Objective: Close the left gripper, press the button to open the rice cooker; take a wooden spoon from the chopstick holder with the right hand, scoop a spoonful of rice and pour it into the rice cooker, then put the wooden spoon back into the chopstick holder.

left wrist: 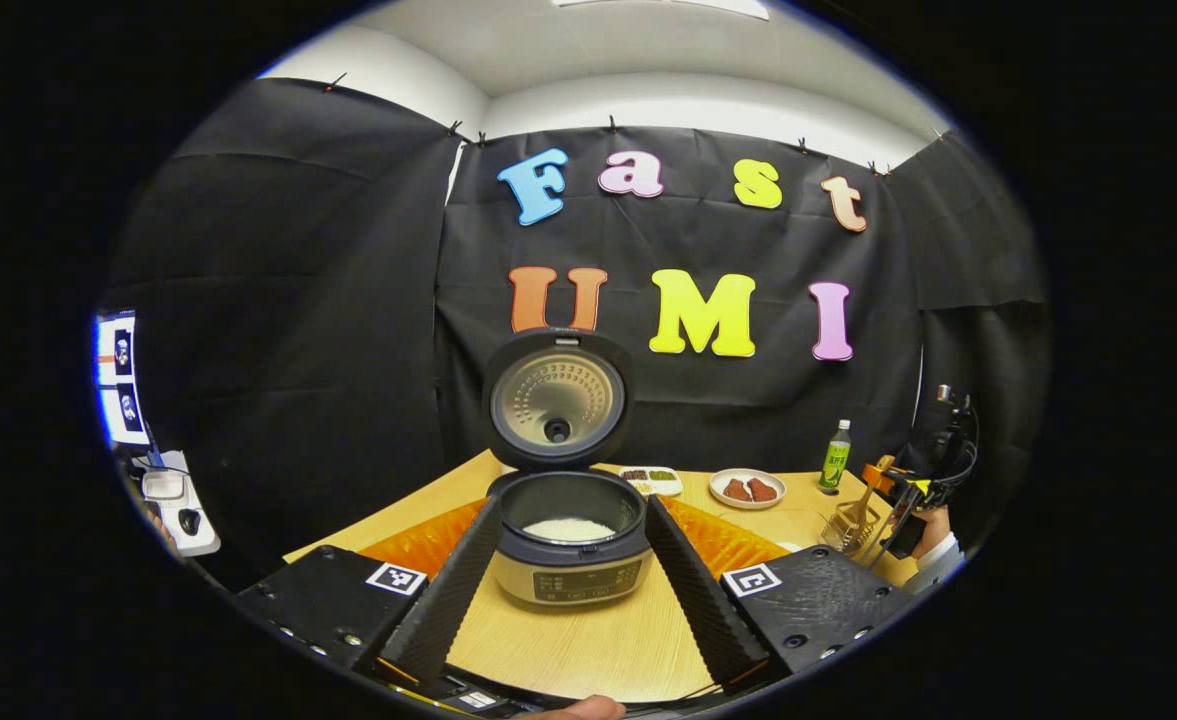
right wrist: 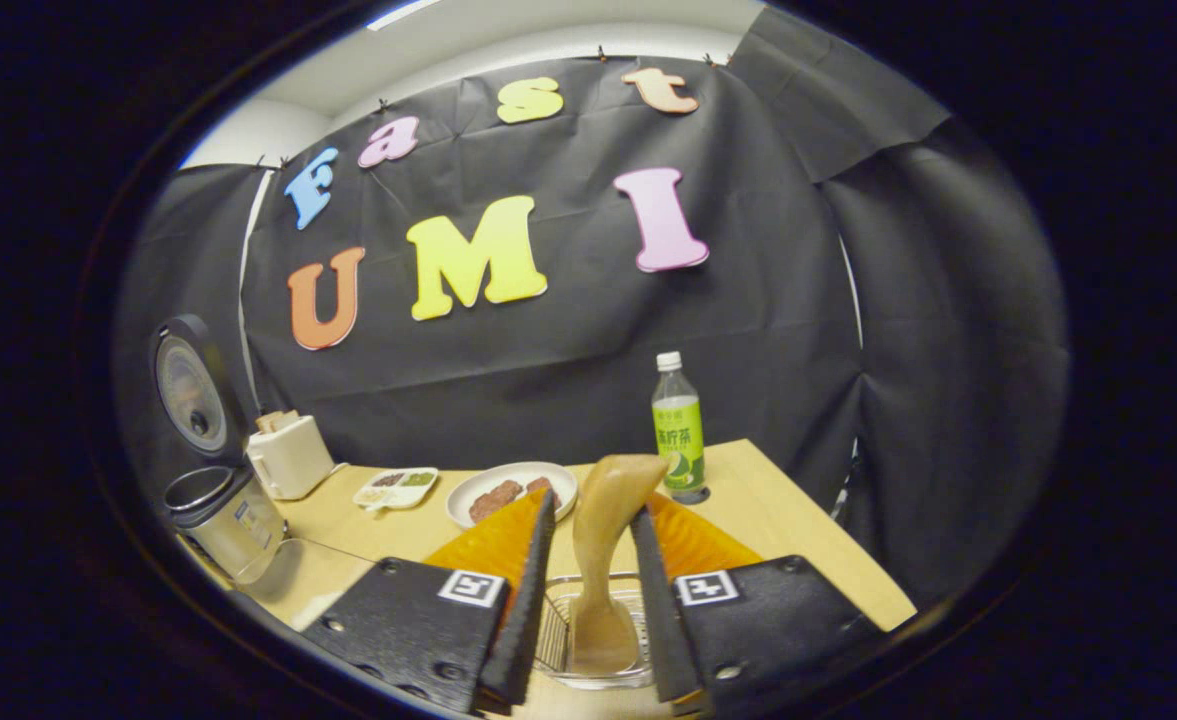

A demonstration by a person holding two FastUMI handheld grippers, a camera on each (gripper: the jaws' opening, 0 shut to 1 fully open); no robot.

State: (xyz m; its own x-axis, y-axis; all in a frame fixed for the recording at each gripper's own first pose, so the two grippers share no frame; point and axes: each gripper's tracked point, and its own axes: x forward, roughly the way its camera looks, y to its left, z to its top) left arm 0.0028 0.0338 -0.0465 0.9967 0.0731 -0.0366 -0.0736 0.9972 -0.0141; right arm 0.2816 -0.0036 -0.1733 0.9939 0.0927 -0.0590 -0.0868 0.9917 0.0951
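The rice cooker (left wrist: 568,565) stands open on the wooden table, its lid (left wrist: 557,400) upright and white rice (left wrist: 568,528) in the pot. My left gripper (left wrist: 570,505) is open wide, one finger on each side of the cooker and clear of it. In the right gripper view the wooden spoon (right wrist: 603,545) stands in the wire chopstick holder (right wrist: 558,640). My right gripper (right wrist: 593,505) is around the spoon; the right finger is against it and a gap shows at the left finger. The cooker (right wrist: 226,510) sits far left there. The right gripper (left wrist: 903,500) and holder (left wrist: 851,527) also appear far right.
A plate of meat (right wrist: 511,492), a small divided tray (right wrist: 395,488), a green bottle (right wrist: 679,430) and a white box (right wrist: 288,455) stand along the back of the table (right wrist: 798,530). A hand and a sleeve (left wrist: 938,555) hold the right gripper.
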